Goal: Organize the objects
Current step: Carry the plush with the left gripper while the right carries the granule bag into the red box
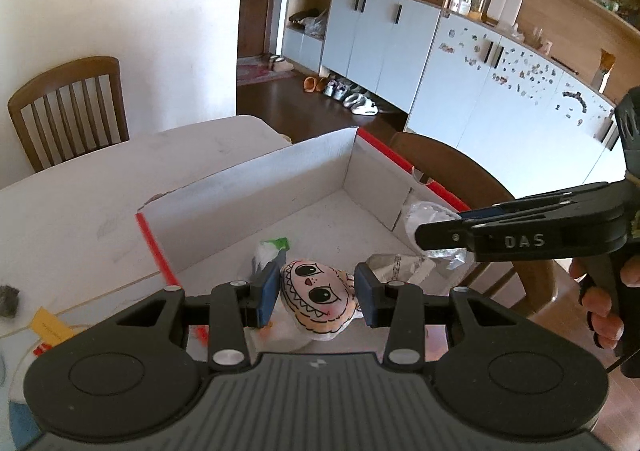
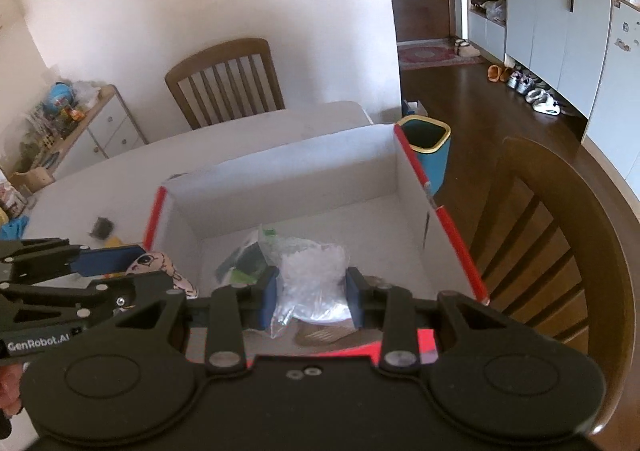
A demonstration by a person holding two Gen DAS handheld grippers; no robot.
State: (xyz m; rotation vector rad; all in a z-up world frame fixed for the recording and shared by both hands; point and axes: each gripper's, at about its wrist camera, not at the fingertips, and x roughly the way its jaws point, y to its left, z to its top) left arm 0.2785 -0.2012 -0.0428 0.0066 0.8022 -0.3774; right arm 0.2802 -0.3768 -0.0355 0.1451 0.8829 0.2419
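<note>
The left gripper [image 1: 316,293] is clenched on a small cartoon-face pouch [image 1: 318,297], its blue pads pressed on either side of the big-eyed printed face; the right gripper [image 2: 311,297] is likewise clamped on a clear plastic bag [image 2: 310,279] of pale bits, which bulges up between its pads; both loads hang over the near end of the white cardboard box [image 2: 288,167] with red-edged rims, the pouch at about seven o'clock of the box as the right wrist view shows it, the bag nearer six.

On the box floor, just beyond the bag toward eleven o'clock, lies a clear packet with green and dark contents [image 2: 246,261]; what it holds is too small to tell, possibly a wrapped accessory; the far half of the box is bare.

By my reading, the step in hand is delivery: both items have been carried to the box and wait to be let go; the next move calls for lowering each gripper inside the walls, then easing the jaws apart so pouch and bag drop clear of the packet and of each other.

Left of the box, at nine o'clock on the white table [image 2: 224,131], sit a small dark object [image 2: 102,228] and a yellow tag [image 1: 50,325], seemingly not yet sorted; beyond the table stands a slatted wooden chair [image 2: 226,81] at twelve o'clock.
</note>
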